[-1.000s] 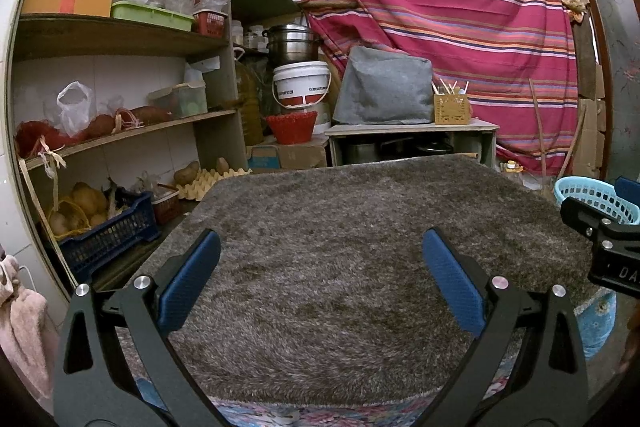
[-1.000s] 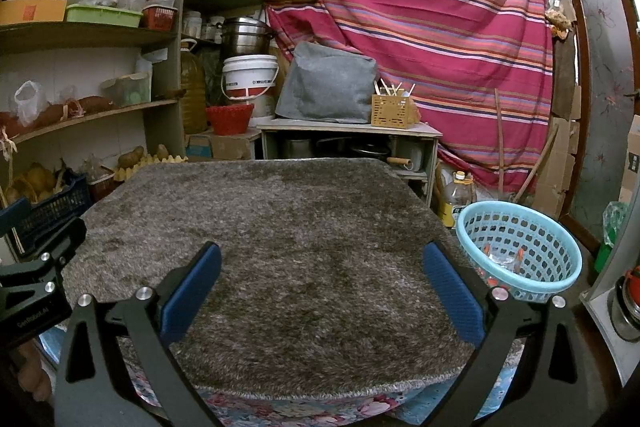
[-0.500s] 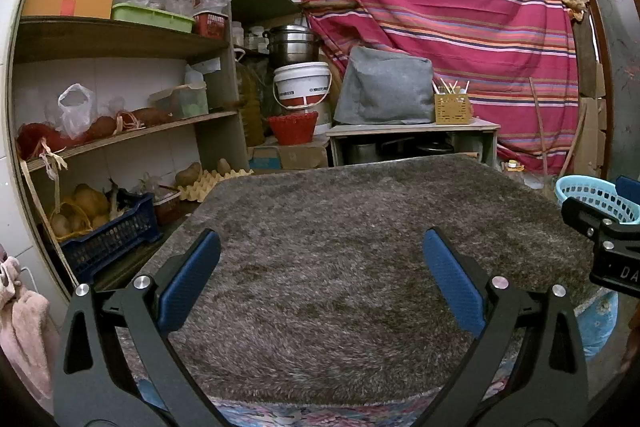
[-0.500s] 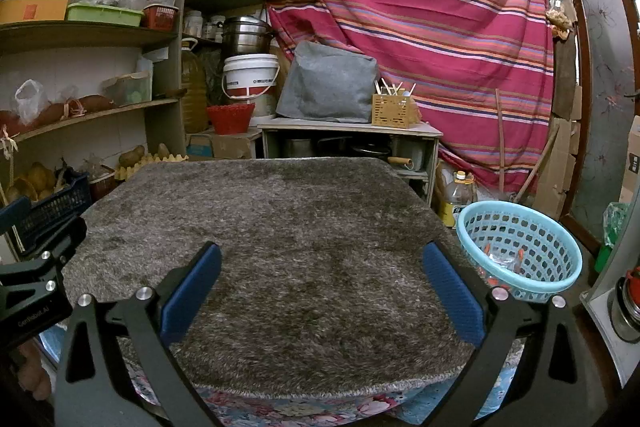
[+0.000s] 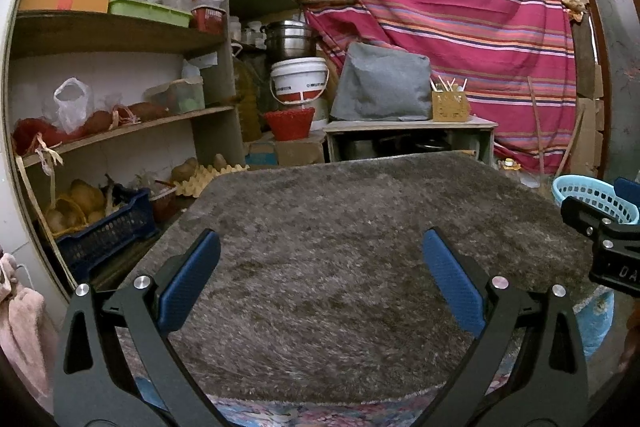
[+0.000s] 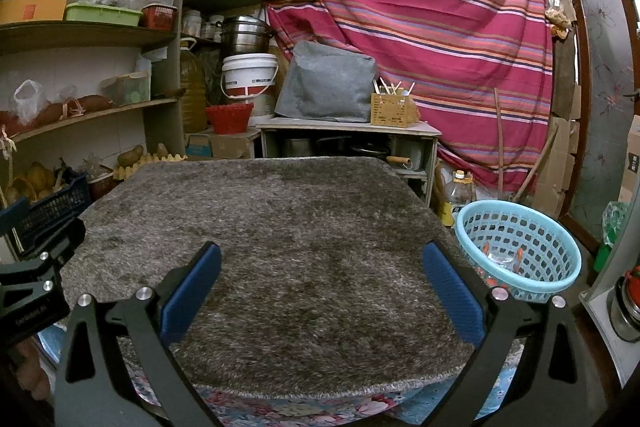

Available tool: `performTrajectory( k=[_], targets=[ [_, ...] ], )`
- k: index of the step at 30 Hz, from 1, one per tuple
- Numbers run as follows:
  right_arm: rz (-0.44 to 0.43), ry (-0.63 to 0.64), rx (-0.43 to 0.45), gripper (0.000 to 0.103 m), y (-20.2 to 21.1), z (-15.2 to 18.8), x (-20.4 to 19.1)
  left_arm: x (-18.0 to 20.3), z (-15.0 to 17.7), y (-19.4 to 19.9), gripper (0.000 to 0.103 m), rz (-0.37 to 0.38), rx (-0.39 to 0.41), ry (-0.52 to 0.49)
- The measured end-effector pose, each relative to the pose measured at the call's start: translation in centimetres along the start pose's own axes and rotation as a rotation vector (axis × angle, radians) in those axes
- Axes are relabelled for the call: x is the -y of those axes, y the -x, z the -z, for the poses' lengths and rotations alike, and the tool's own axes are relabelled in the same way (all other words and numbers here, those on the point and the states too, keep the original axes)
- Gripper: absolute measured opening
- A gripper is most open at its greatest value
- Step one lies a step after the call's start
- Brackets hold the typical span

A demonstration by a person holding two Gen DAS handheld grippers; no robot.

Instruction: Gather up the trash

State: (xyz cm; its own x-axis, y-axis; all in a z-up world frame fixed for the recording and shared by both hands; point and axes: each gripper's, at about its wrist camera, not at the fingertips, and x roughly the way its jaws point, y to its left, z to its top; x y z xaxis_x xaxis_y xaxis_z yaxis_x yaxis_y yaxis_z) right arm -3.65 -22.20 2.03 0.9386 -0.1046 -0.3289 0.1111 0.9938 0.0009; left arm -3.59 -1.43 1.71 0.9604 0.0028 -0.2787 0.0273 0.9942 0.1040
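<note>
A light blue perforated basket [image 6: 520, 247] stands on the floor right of the table, with some clear and orange wrappers [image 6: 502, 259] inside it; its rim also shows in the left wrist view [image 5: 588, 193]. My left gripper [image 5: 320, 247] is open and empty over the grey shaggy mat [image 5: 340, 227]. My right gripper [image 6: 320, 259] is open and empty over the same mat [image 6: 280, 219]. Each gripper's body shows at the edge of the other's view. No loose trash shows on the mat.
Shelves [image 5: 120, 39] with boxes, bags and produce stand on the left, with a dark blue crate [image 5: 108, 231] low down. A low cabinet [image 6: 348, 143] holding a grey bag and a wicker holder stands behind the table. A striped curtain [image 6: 420, 27] hangs behind.
</note>
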Motion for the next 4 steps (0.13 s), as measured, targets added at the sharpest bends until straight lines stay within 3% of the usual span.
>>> performTrajectory(
  k=[4],
  targets=[
    [0.006, -0.005, -0.005, 0.099, -0.24, 0.00, 0.15, 0.18, 0.01, -0.11, 0.098, -0.004, -0.010, 0.012]
  ],
)
